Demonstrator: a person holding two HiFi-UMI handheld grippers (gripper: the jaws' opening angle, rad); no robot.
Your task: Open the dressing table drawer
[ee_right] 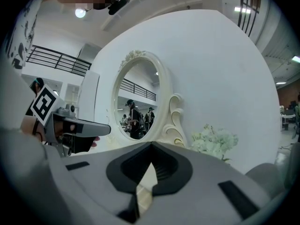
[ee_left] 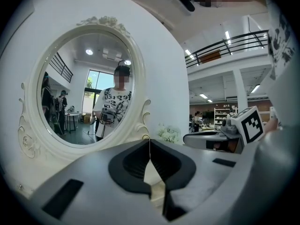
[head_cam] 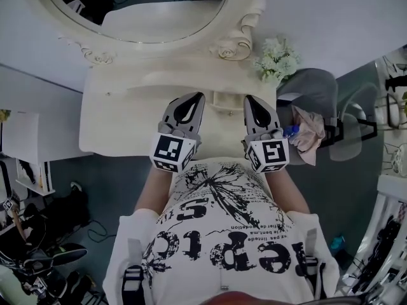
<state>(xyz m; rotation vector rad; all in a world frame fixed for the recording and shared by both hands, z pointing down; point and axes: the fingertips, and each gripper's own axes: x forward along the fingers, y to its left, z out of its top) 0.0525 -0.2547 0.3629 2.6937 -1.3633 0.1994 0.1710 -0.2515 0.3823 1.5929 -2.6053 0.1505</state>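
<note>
White flower bunch (head_cam: 277, 59): upper right in the head view, at the foot of the white wall (head_cam: 331, 18).
Grey chair (head_cam: 316, 84): just beside the flowers (a pinkish cloth (head_cam: 310, 131) lies on its seat).
White shelf unit (head_cam: 25, 148): far left.
Black cables (head_cam: 95, 230): on the dark floor (head_cam: 108, 176).

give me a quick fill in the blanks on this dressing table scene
The left gripper and the right gripper both have their jaws ___.
The bunch of white flowers stands at the ___ of the cream-framed oval mirror in the head view.
The cube on the left gripper bears black-and-white square ___.
Missing: shut; right; markers
</note>
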